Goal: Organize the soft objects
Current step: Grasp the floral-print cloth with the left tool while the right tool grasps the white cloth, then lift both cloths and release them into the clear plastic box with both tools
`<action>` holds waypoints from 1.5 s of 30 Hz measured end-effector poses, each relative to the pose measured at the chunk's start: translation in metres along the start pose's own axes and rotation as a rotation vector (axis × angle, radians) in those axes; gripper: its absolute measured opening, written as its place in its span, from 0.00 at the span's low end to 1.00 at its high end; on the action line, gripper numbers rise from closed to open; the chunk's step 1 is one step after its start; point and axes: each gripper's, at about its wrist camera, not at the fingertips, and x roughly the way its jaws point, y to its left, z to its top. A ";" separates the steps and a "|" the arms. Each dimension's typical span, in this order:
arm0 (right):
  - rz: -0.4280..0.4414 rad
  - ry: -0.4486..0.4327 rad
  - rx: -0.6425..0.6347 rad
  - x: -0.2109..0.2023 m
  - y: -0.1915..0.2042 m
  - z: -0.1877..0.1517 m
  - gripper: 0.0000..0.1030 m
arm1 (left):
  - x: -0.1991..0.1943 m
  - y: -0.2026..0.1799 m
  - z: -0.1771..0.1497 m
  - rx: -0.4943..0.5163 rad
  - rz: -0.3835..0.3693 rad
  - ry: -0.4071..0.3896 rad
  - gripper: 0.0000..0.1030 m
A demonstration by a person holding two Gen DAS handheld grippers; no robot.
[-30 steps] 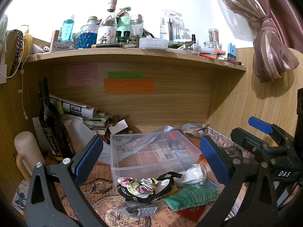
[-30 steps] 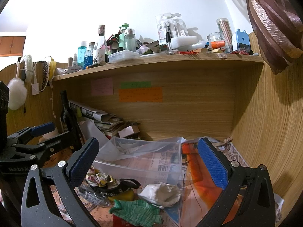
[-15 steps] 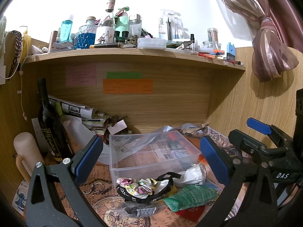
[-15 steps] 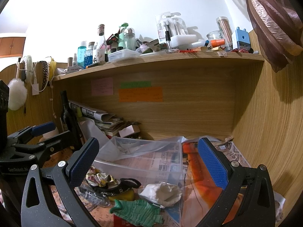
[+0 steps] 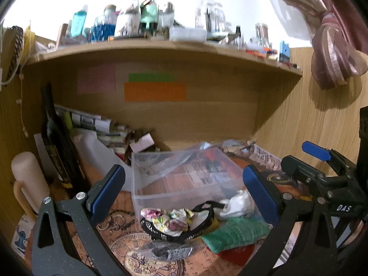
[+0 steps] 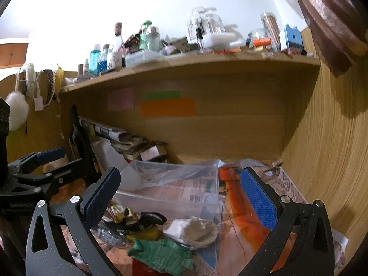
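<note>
Green glove [image 6: 162,253] crumpled nr white cloth [image 6: 195,230].

The clear plastic bin [image 5: 174,179] looks smooth and glossy, the green cloth [image 5: 237,232] ribbed and matt, the white cloth [image 6: 195,230] crumpled; the shelf [image 5: 161,50] is grained wood; each tool's blue pads [image 6: 257,197] are textured, its frame speckled black plastic
</note>
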 end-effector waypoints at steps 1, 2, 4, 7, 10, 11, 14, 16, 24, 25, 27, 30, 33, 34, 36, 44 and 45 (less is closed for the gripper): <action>-0.006 0.014 0.001 0.003 -0.002 -0.003 1.00 | 0.003 0.001 -0.003 -0.002 -0.002 0.014 1.00; -0.012 0.029 0.002 0.006 -0.004 -0.006 1.00 | 0.008 0.004 -0.006 -0.005 -0.004 0.034 1.00; -0.019 0.063 0.005 0.012 -0.009 -0.014 1.00 | 0.016 0.008 -0.014 -0.014 -0.005 0.074 1.00; -0.023 0.122 0.014 0.022 -0.019 -0.026 1.00 | 0.032 0.015 -0.024 -0.036 -0.005 0.136 1.00; -0.022 0.181 0.033 0.034 -0.029 -0.039 1.00 | 0.047 0.021 -0.036 -0.053 -0.006 0.187 1.00; -0.019 0.201 0.041 0.038 -0.032 -0.043 1.00 | 0.051 0.023 -0.039 -0.059 -0.003 0.200 1.00; -0.010 0.254 0.058 0.051 -0.038 -0.053 1.00 | 0.062 0.030 -0.050 -0.085 0.006 0.235 1.00; 0.002 0.289 0.065 0.060 -0.042 -0.061 1.00 | 0.068 0.037 -0.056 -0.105 0.009 0.251 0.98; 0.047 0.379 0.097 0.088 -0.048 -0.079 0.88 | 0.083 0.049 -0.066 -0.135 -0.016 0.316 0.66; 0.052 0.386 0.101 0.090 -0.048 -0.080 0.84 | 0.084 0.049 -0.067 -0.132 -0.022 0.317 0.60; 0.065 0.399 0.103 0.094 -0.047 -0.083 0.78 | 0.085 0.049 -0.067 -0.129 -0.029 0.315 0.51; 0.093 0.419 0.092 0.098 -0.043 -0.085 0.59 | 0.084 0.047 -0.065 -0.119 -0.023 0.307 0.39; 0.121 0.427 0.081 0.101 -0.039 -0.087 0.39 | 0.084 0.047 -0.063 -0.114 -0.035 0.306 0.26; 0.127 0.426 0.079 0.102 -0.039 -0.087 0.32 | 0.084 0.047 -0.063 -0.114 -0.039 0.307 0.19; 0.136 0.418 0.080 0.101 -0.039 -0.087 0.23 | 0.082 0.046 -0.061 -0.113 -0.048 0.307 0.16; 0.139 0.342 0.089 0.085 -0.040 -0.076 0.09 | 0.064 0.038 -0.044 -0.090 -0.043 0.244 0.14; 0.138 0.325 0.091 0.081 -0.042 -0.073 0.09 | 0.061 0.038 -0.040 -0.090 -0.040 0.231 0.14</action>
